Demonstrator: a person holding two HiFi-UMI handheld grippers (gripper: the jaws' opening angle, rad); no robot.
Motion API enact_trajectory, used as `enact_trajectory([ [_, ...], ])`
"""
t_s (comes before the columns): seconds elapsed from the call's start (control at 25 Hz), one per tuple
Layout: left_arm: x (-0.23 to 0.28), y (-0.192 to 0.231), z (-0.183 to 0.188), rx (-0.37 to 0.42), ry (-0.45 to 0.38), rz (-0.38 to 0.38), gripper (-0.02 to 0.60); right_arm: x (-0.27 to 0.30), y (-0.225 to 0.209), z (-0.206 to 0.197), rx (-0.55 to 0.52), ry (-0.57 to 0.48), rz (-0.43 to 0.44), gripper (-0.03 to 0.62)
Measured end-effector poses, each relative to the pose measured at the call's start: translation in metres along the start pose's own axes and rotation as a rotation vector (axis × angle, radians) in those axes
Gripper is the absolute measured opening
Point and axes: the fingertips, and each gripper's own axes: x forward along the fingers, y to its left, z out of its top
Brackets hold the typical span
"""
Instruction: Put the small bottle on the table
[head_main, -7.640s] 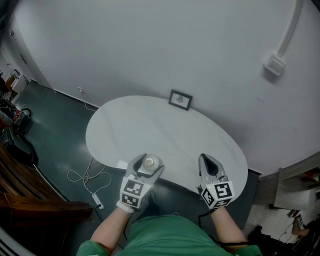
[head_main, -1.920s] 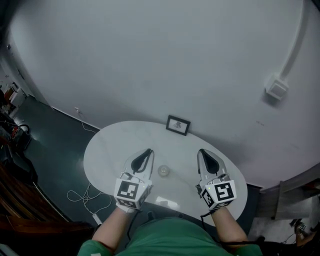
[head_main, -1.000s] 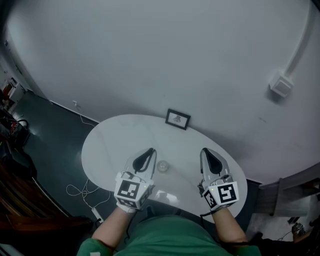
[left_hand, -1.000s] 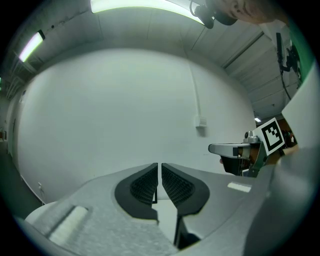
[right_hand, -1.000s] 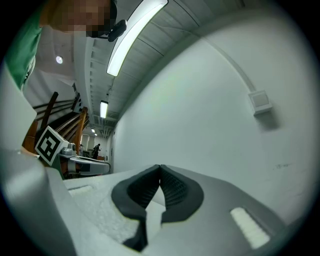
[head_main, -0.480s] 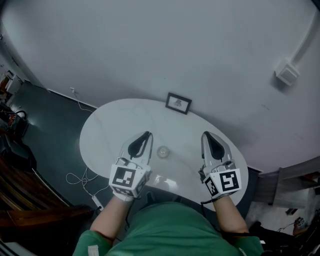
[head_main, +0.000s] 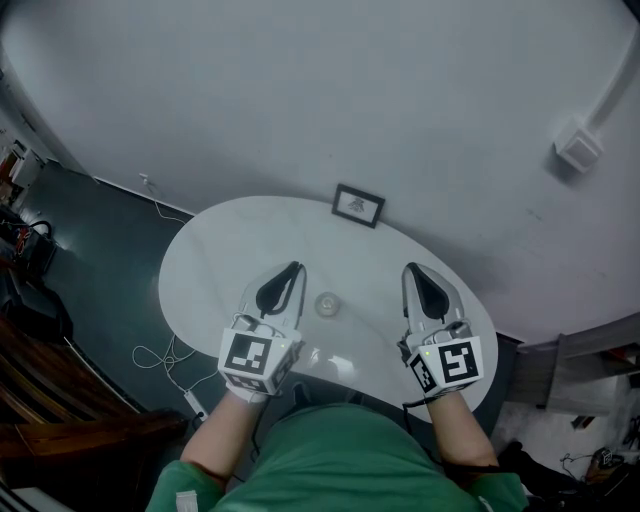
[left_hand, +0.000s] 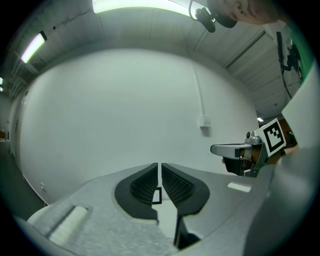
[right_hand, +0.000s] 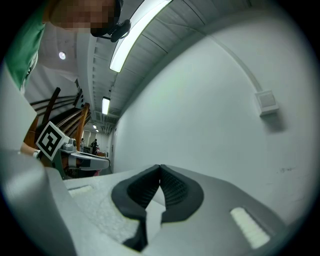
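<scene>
Both left gripper (head_main: 292, 272) and right gripper (head_main: 410, 272) are being held closed, empty; bottle (head_main: 326, 303) is standing on table (head_main: 220, 260); withdrawal seems next.

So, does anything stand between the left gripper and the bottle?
Nothing visible does. The bottle stands on the table, just right of the shut left gripper, with only bare table between them. The frame is farther back, out of the way.

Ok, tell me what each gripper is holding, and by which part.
Nothing. The left gripper and right gripper are both shut and empty; the small bottle stands free on the table between them.
</scene>
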Motion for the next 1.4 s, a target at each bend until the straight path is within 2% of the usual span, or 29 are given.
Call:
enact_trajectory([
  [0.64,0.003,0.002,-0.003,0.0,0.006,-0.007,0.031,0.004,0.006,0.0,0.001,-0.002,0.024,0.003],
  [1.4,-0.007,-0.003,-0.006,0.002,0.011,-0.019,0.031,-0.007,0.013,0.0,0.003,-0.001,0.012,0.003],
])
